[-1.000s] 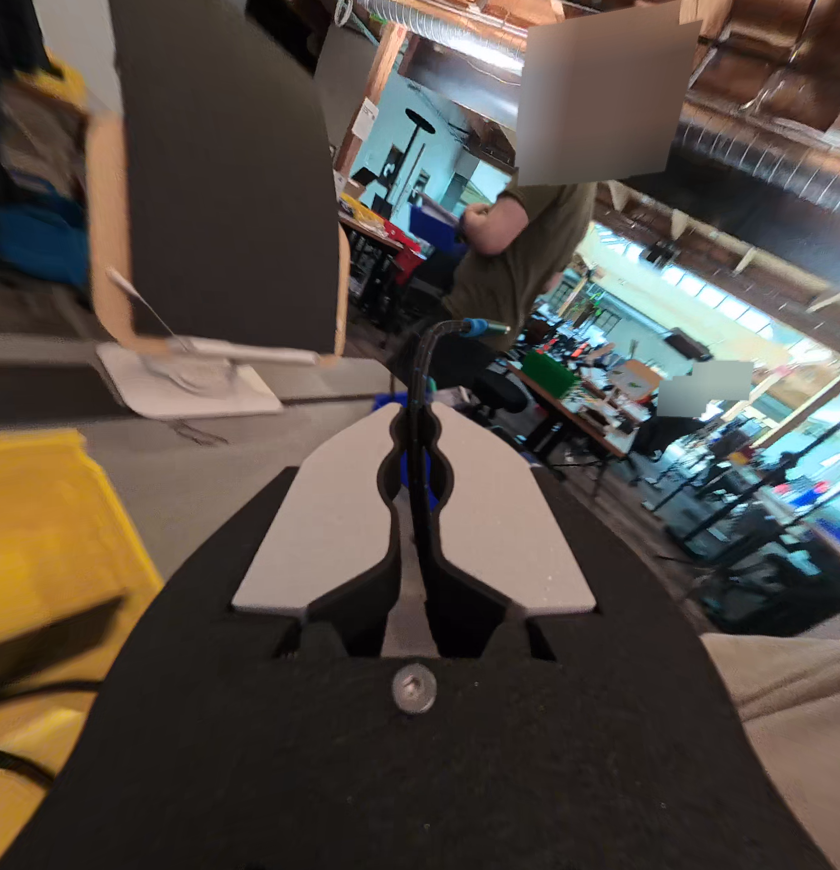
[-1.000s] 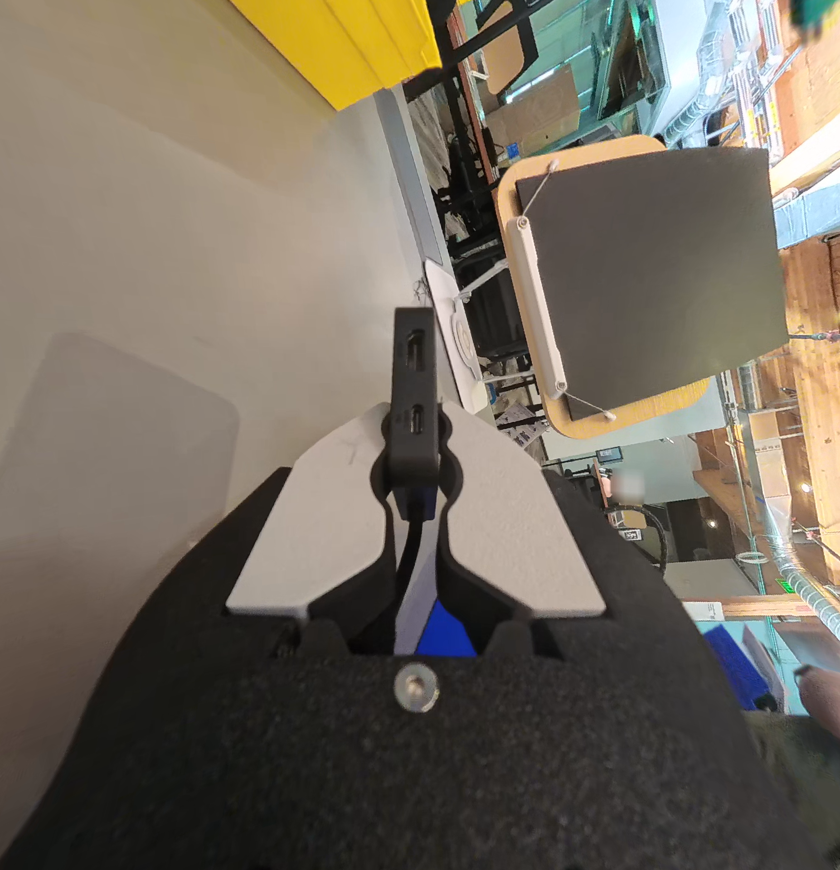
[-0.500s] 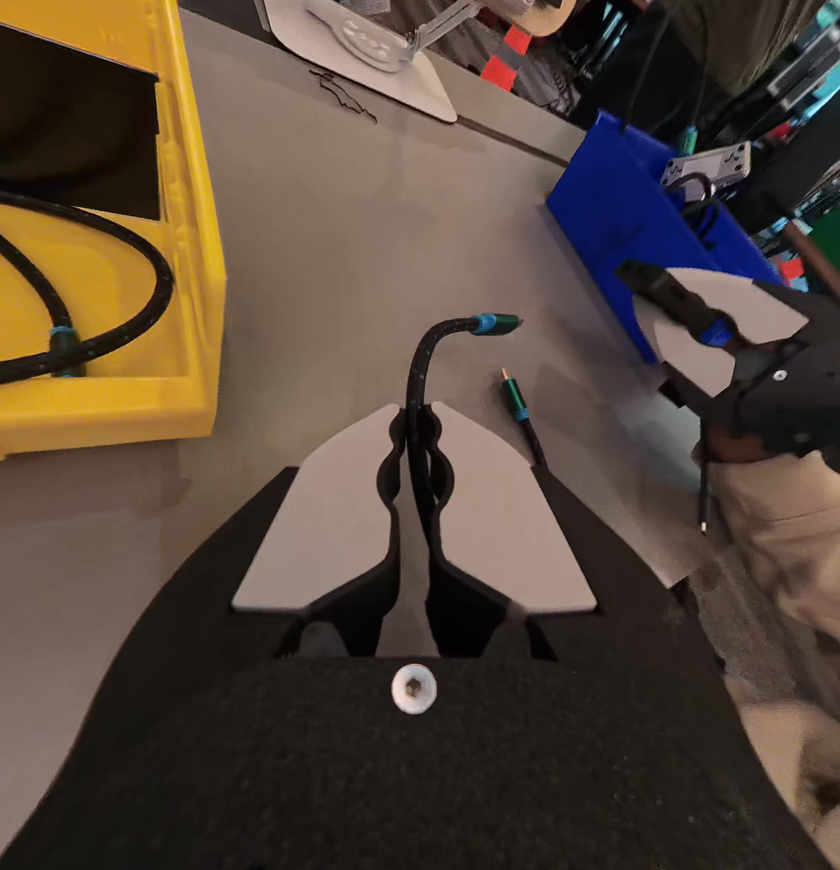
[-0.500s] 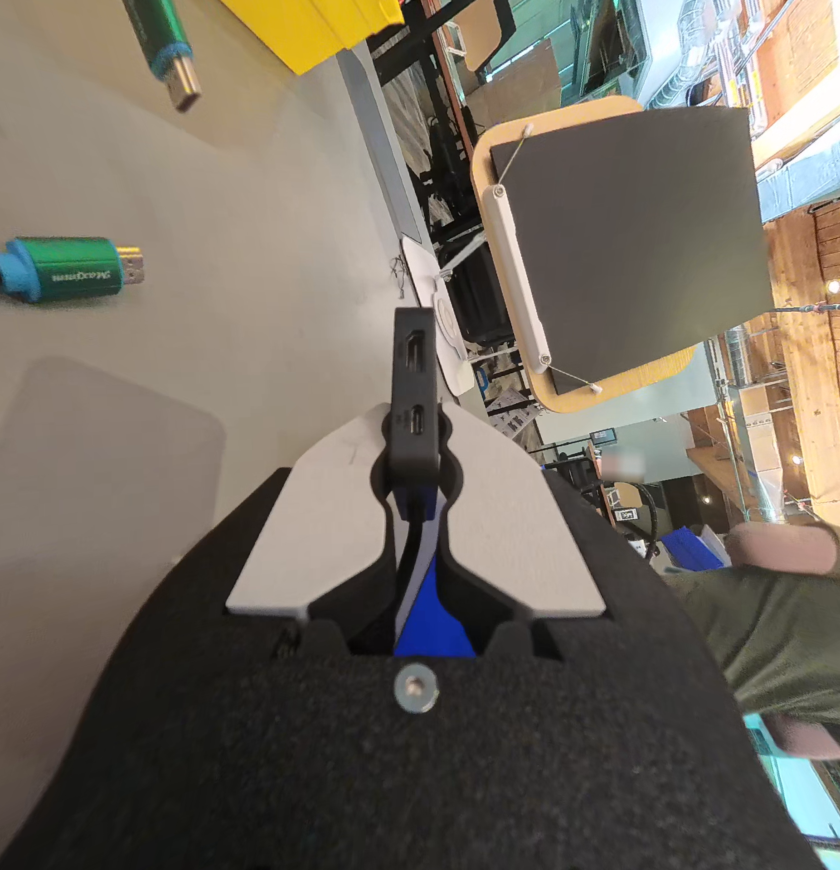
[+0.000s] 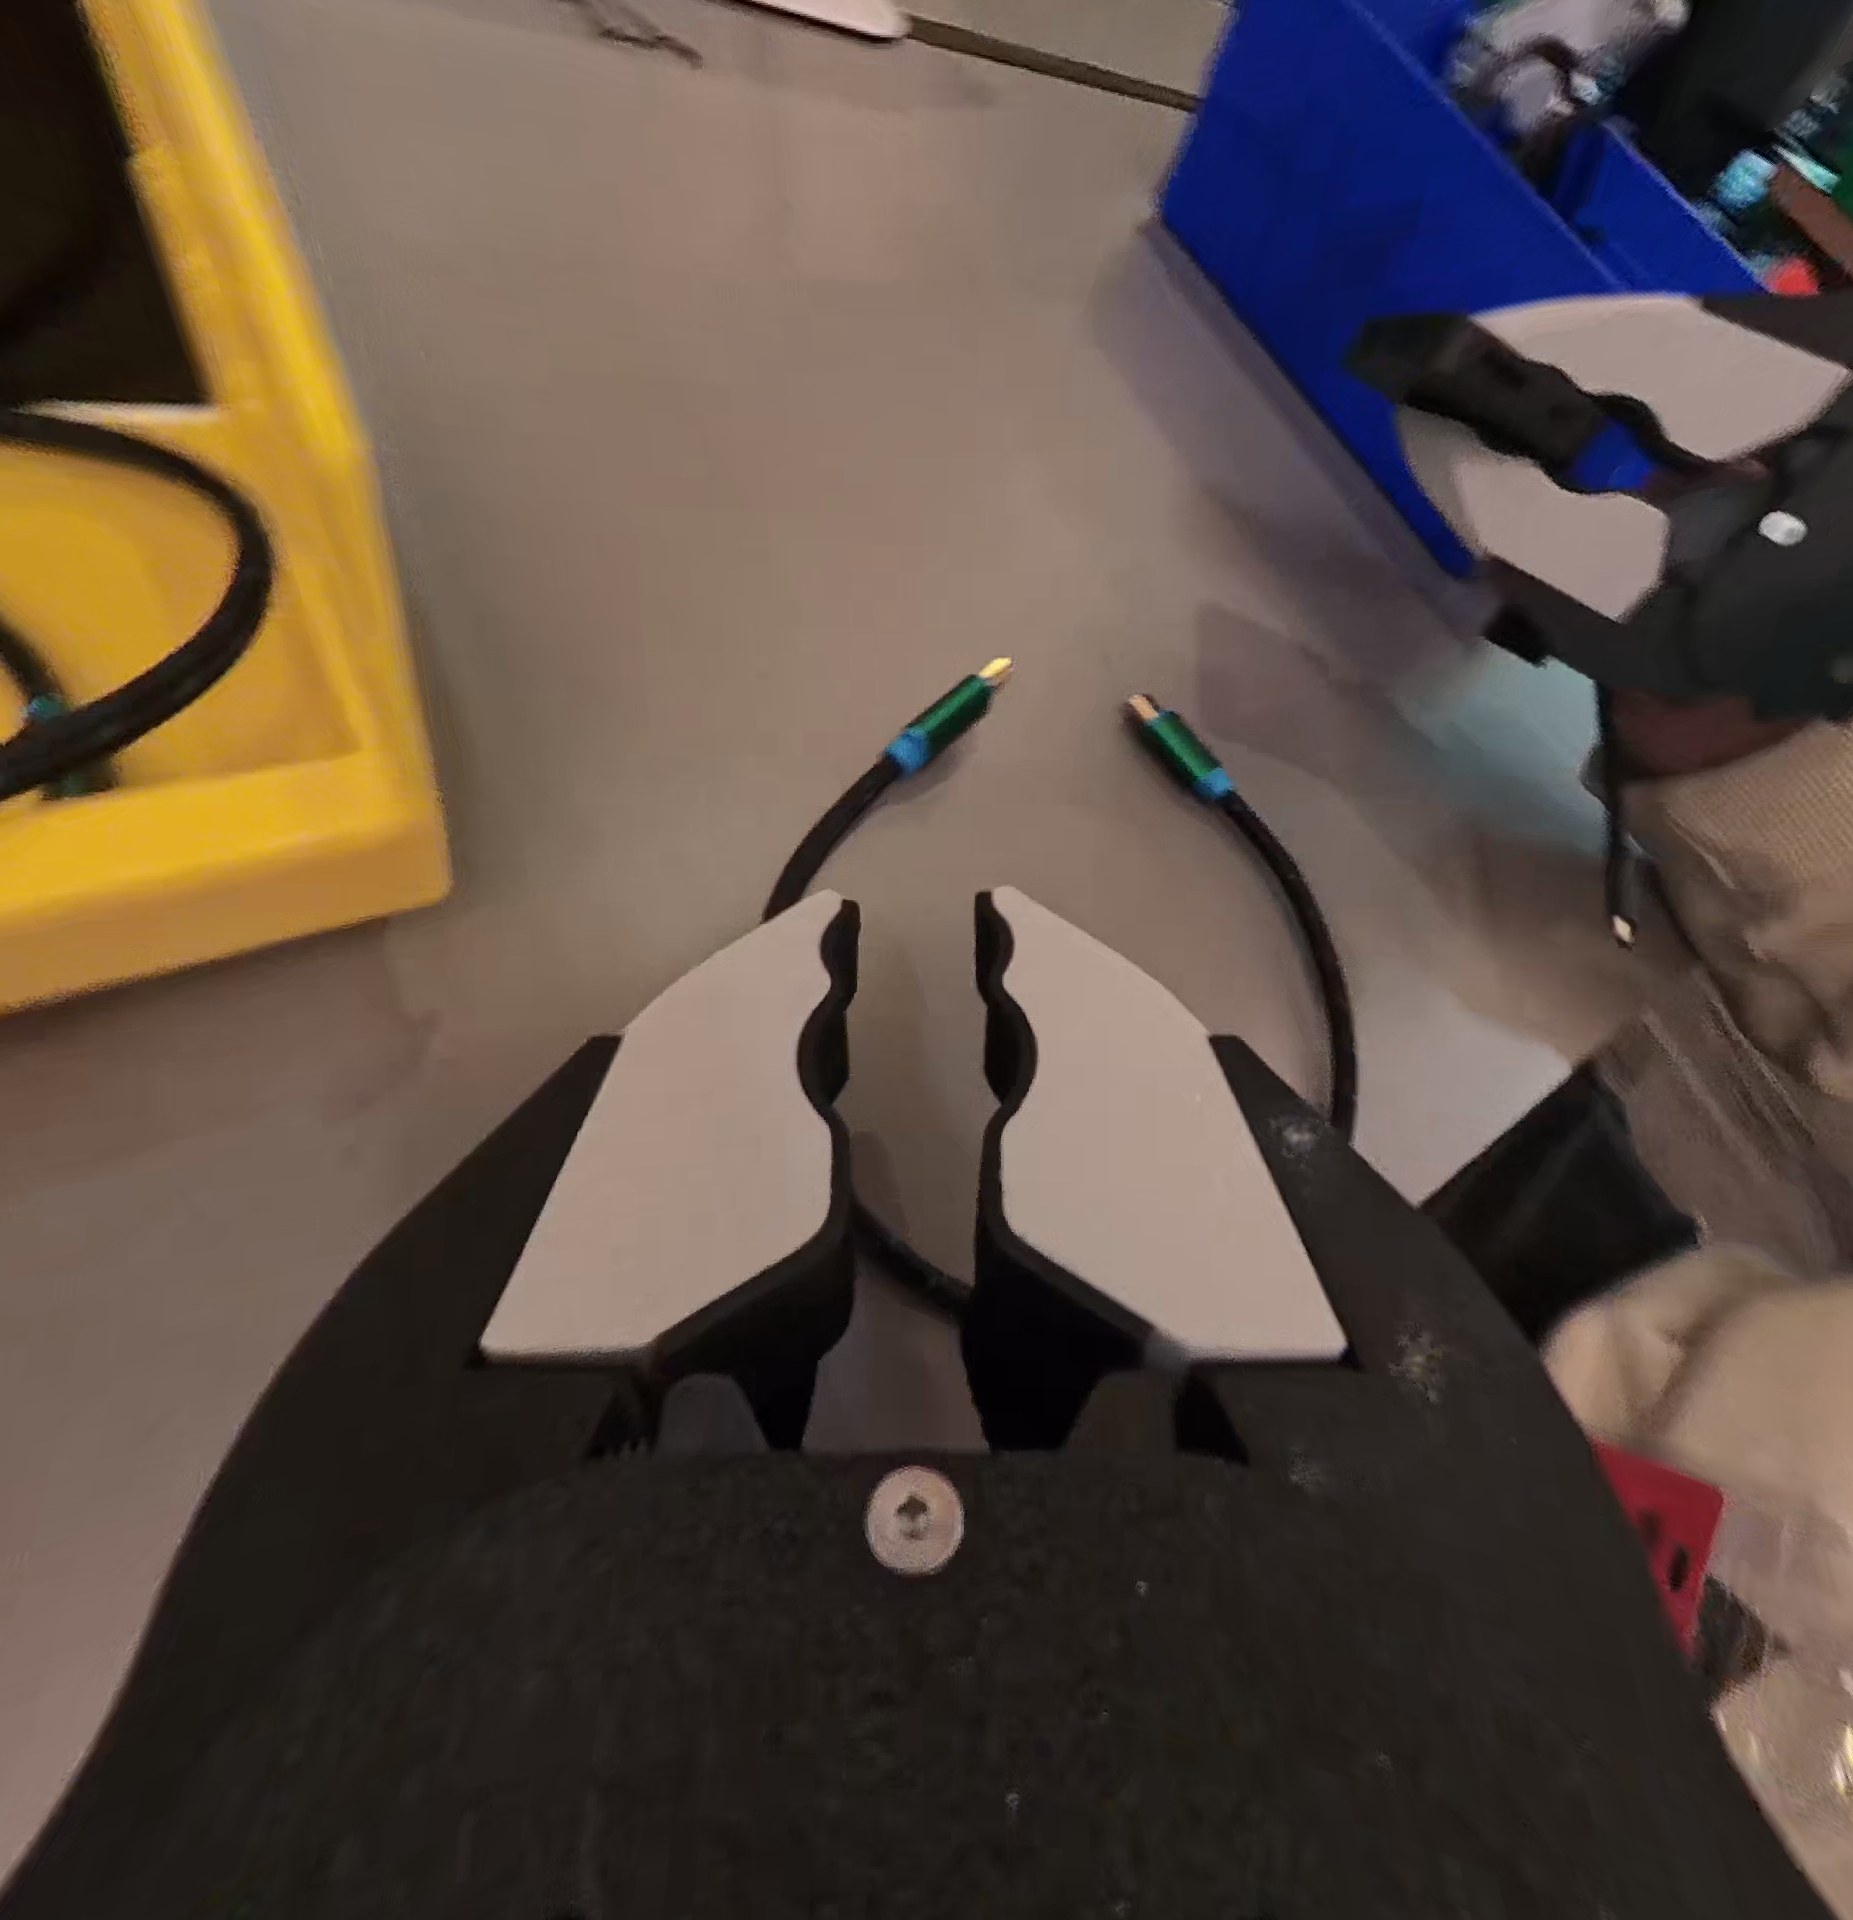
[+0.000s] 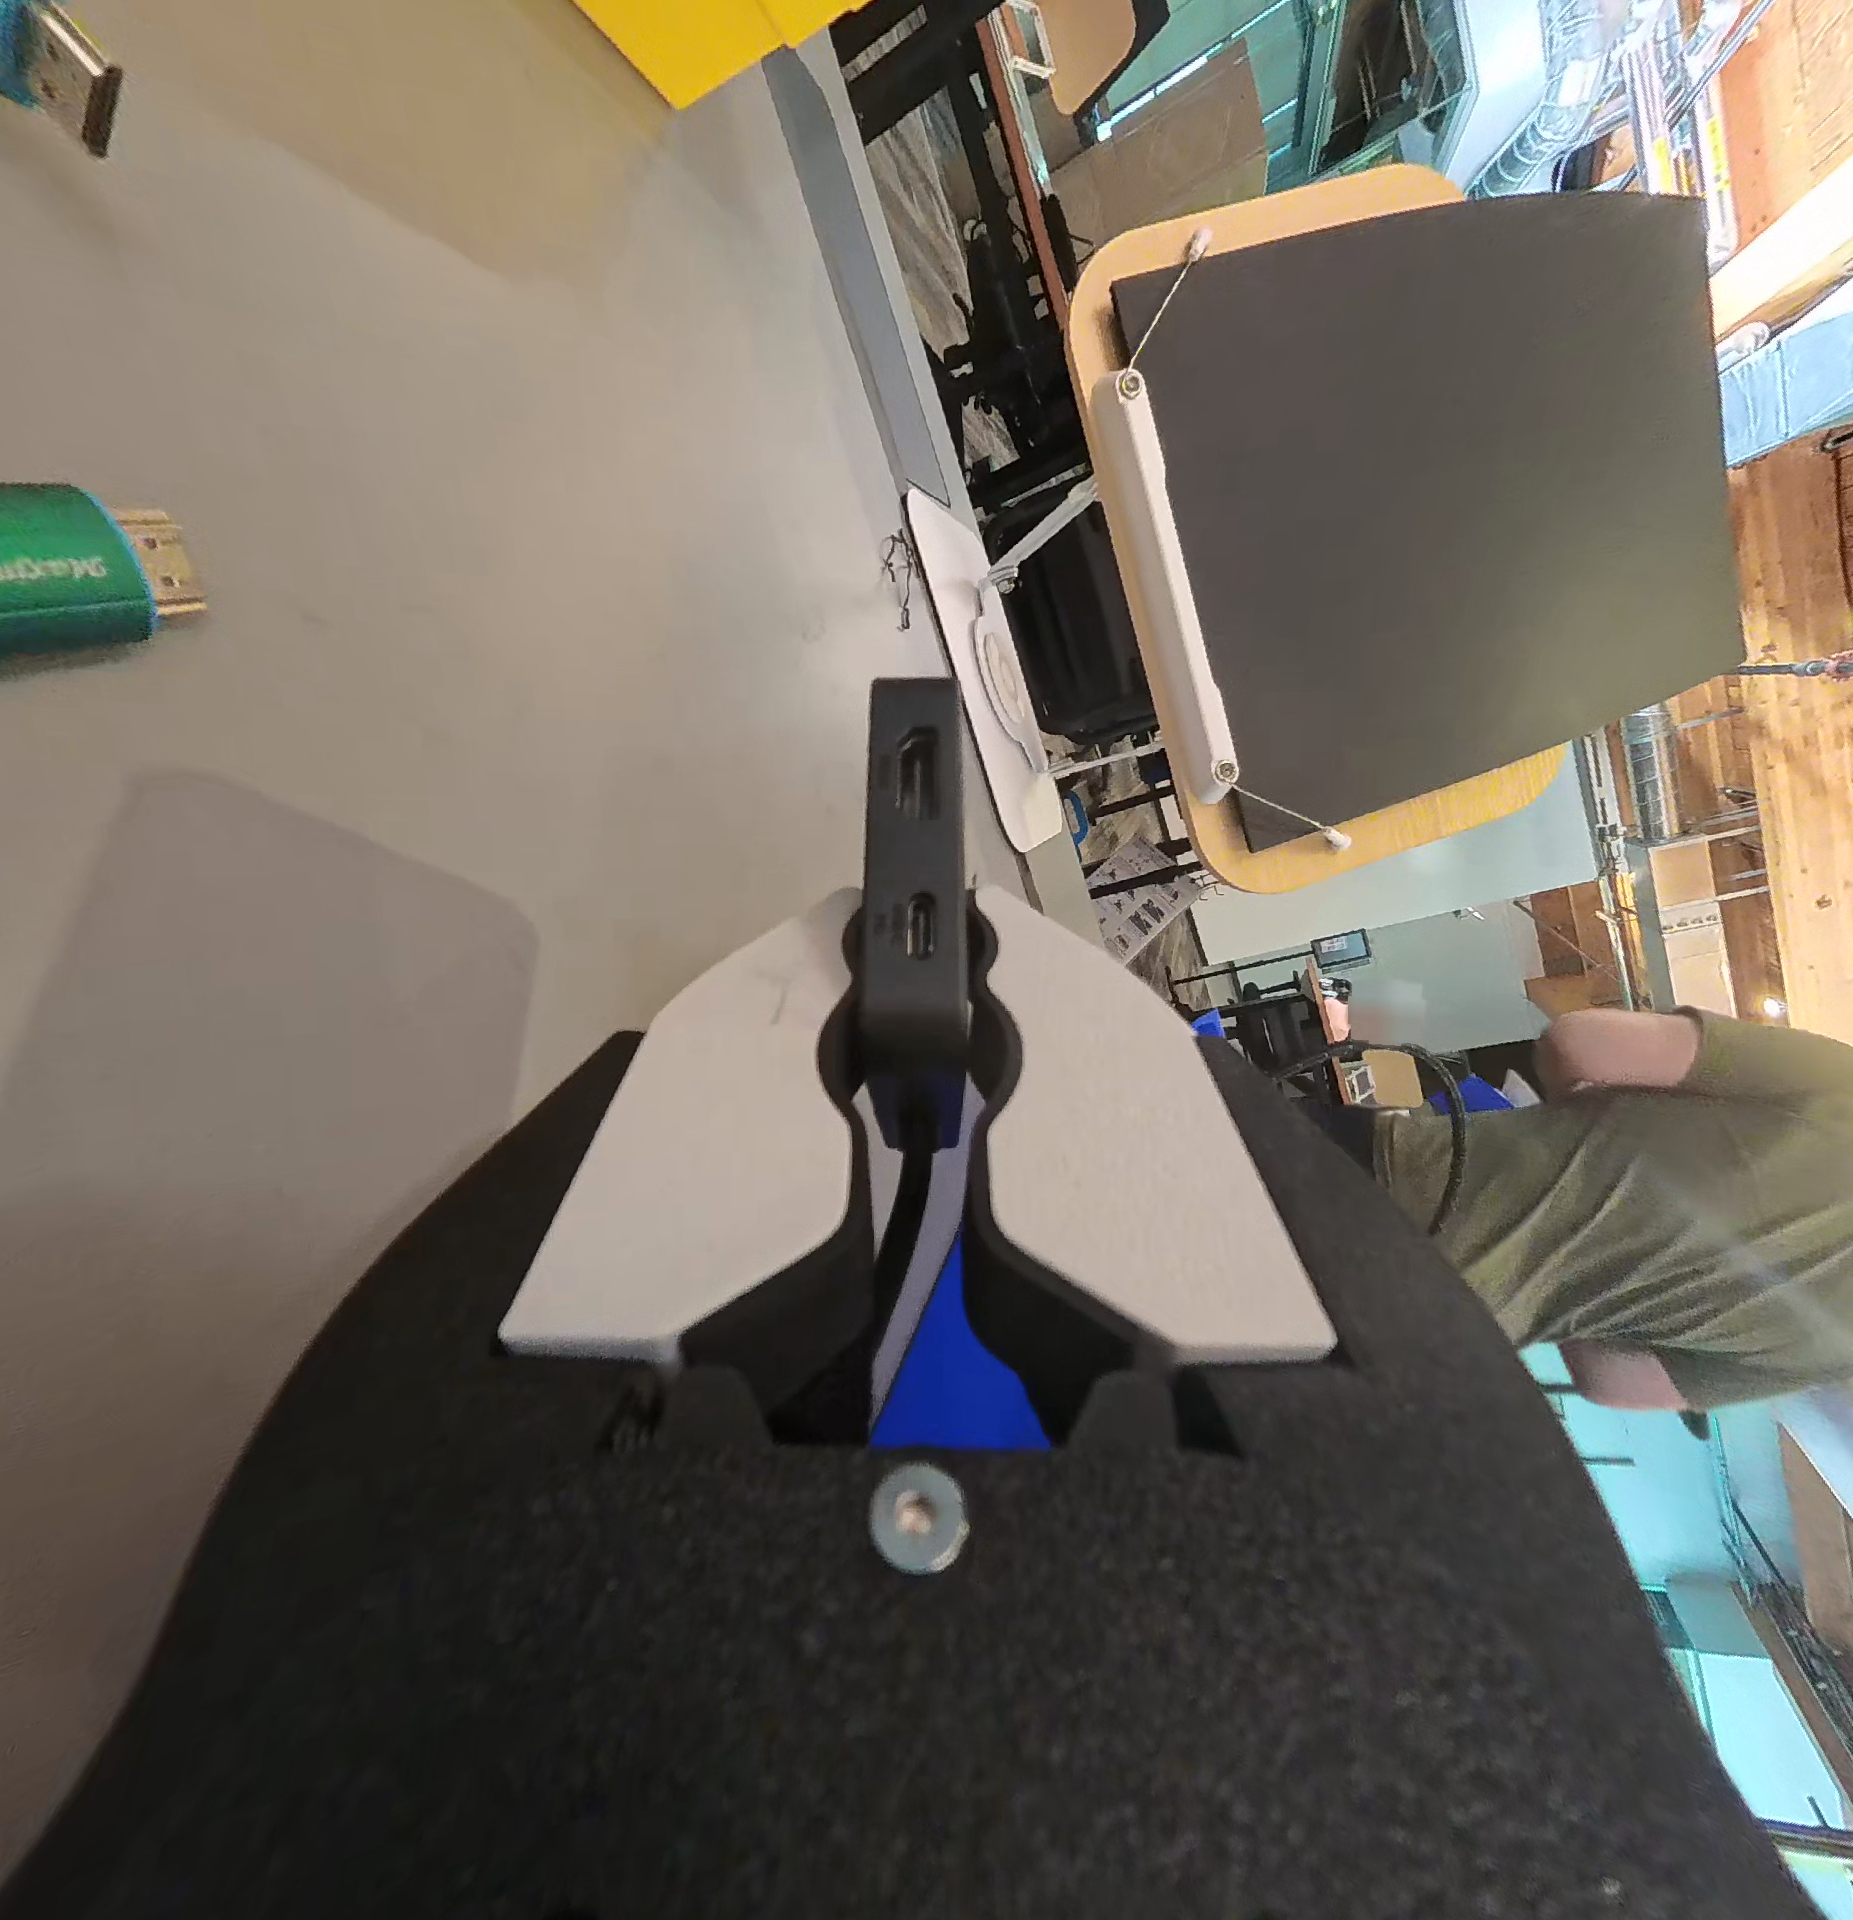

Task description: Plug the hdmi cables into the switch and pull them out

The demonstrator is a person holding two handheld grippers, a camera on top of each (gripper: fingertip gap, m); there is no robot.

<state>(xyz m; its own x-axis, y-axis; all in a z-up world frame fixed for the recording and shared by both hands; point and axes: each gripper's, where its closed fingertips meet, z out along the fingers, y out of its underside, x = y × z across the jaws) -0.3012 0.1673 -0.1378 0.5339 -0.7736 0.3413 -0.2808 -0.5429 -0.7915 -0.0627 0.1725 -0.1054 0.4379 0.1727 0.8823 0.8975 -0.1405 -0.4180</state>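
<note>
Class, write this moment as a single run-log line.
left gripper: open, empty | right gripper: shut on switch | two HDMI plugs: on table, unplugged

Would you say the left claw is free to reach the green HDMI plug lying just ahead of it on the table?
Probably yes. The left claw is open and empty, and the green HDMI plug lies ahead of it on bare table, nothing between. The right claw, shut on the switch, stays off to the side.
</note>
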